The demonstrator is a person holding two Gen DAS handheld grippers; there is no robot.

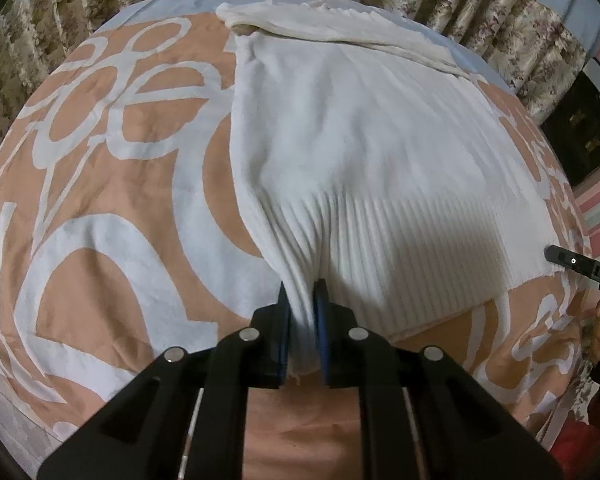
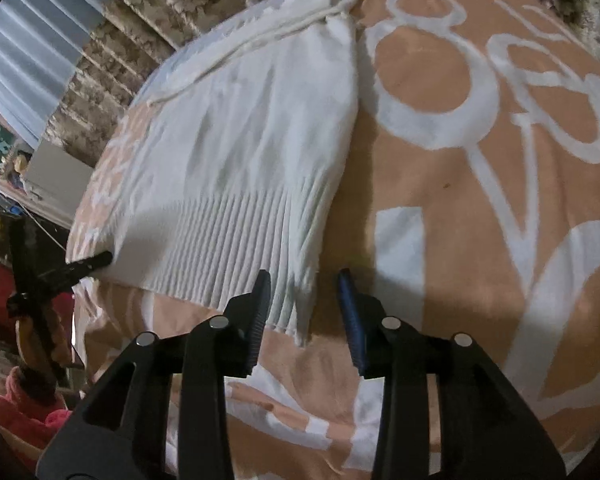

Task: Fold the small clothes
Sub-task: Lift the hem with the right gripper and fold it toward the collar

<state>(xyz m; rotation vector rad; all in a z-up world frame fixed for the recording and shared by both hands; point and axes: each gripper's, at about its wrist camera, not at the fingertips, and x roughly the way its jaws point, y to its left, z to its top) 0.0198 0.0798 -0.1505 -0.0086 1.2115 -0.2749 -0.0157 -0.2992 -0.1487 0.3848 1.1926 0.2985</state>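
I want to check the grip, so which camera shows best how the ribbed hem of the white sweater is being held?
The left wrist view. There the left claw is shut on the sweater's ribbed hem, which bunches between its pads. In the right wrist view the hem lies flat on the patterned bedspread; the open right claw straddles its corner, not gripping.

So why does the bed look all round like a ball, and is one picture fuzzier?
Left wrist view: the fisheye lens bulges the bedspread, and the white sweater looks sharp. Right wrist view: same bulge, but softer and slightly smeared, with a dark shadow on the ribbed hem.
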